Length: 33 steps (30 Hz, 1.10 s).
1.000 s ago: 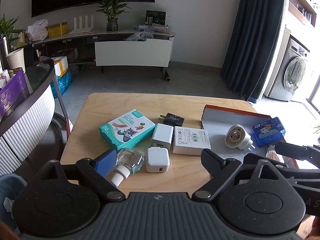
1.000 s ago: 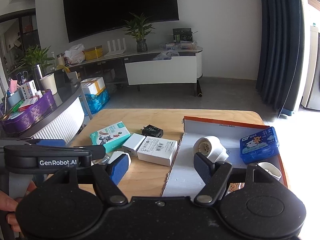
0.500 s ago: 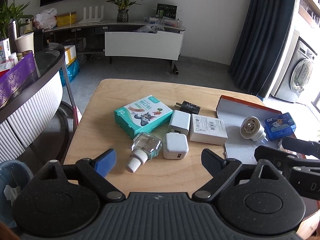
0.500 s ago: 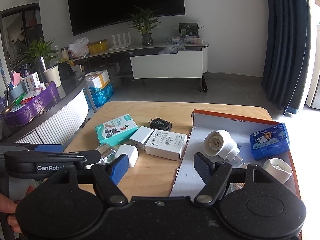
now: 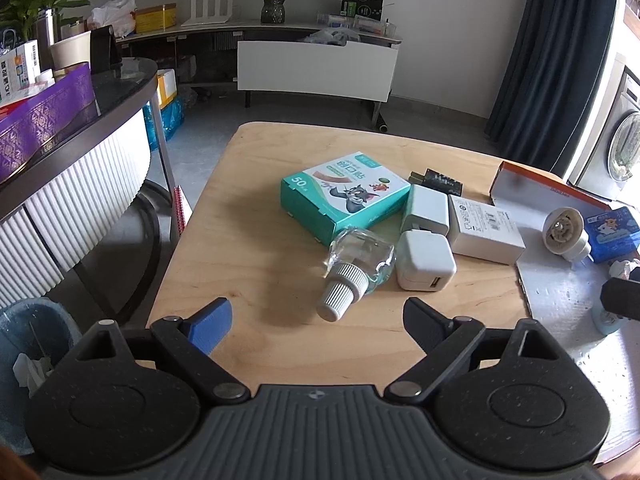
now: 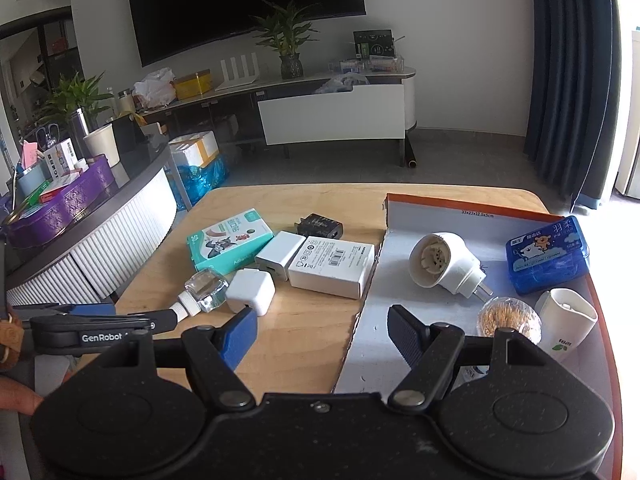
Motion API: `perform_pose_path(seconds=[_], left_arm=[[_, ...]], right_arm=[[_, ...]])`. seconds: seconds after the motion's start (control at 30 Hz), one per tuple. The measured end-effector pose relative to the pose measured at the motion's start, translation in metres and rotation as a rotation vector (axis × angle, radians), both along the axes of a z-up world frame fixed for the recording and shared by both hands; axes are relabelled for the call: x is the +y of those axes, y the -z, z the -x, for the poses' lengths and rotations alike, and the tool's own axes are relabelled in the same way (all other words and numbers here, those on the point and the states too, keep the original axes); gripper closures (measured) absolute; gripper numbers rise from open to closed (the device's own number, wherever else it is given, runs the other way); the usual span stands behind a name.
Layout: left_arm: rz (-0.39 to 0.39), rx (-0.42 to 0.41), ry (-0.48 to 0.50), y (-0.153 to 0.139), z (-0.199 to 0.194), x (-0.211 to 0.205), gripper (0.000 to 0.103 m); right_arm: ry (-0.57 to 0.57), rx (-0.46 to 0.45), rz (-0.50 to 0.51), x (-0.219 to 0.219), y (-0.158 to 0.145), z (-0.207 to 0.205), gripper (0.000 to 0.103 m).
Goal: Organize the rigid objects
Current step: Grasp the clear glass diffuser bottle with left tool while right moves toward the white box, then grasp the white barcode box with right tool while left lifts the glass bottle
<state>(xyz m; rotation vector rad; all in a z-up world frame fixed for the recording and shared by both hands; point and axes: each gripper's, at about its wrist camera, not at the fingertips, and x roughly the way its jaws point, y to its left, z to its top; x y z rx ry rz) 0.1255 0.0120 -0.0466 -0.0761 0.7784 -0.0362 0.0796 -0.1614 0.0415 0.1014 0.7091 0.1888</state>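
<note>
Only the right wrist view shows the whole tray (image 6: 404, 208) ahead of the right gripper (image 6: 322, 330), with five things in it: a white plug-in socket piece (image 6: 444, 264), a blue tissue pack (image 6: 548, 254) printed "羽柔", a white cup-like container (image 6: 568, 320), a golden scrubber ball (image 6: 506, 320), and a partly hidden item at the near edge. The left wrist view cuts most of that off.

The left gripper (image 5: 316, 320) hangs with its jaws apart and empty over the desk (image 5: 248, 216); the clear bottle (image 5: 356, 264) lies just ahead, cap toward it. Beyond the bottle sit two white chargers (image 5: 424, 266), a white labelled box (image 5: 484, 228), a teal plaster box (image 5: 344, 194) marked "50", and a black plug (image 5: 440, 181).

The right gripper's jaws are also apart, empty. "GenRobot" reads on the left gripper's side.
</note>
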Motion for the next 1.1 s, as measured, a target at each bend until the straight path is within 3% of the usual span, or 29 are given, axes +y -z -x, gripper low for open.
perform_pose_path(seconds=[0.47, 0.67, 0.77, 0.8, 1.1], left_arm=[[-0.073, -0.048, 0.098, 0.027, -0.038, -0.014, 0.01], [-0.076, -0.082, 0.131, 0.03, -0.038, -0.019, 0.023], [-0.078, -0.105, 0.154, 0.029, -0.036, -0.023, 0.041], [-0.078, -0.112, 0.165, 0.029, -0.035, -0.024, 0.052], [-0.049, -0.117, 0.165, 0.023, -0.029, -0.024, 0.054]], right_arm=[[0.024, 0.018, -0.005, -0.01, 0.008, -0.005, 0.017], [0.024, 0.031, -0.004, -0.011, 0.014, -0.01, 0.017], [0.022, 0.037, -0.004, -0.01, 0.016, -0.012, 0.018], [0.022, 0.038, -0.004, -0.009, 0.016, -0.012, 0.018], [0.013, 0.044, 0.005, -0.004, 0.017, -0.016, 0.018]])
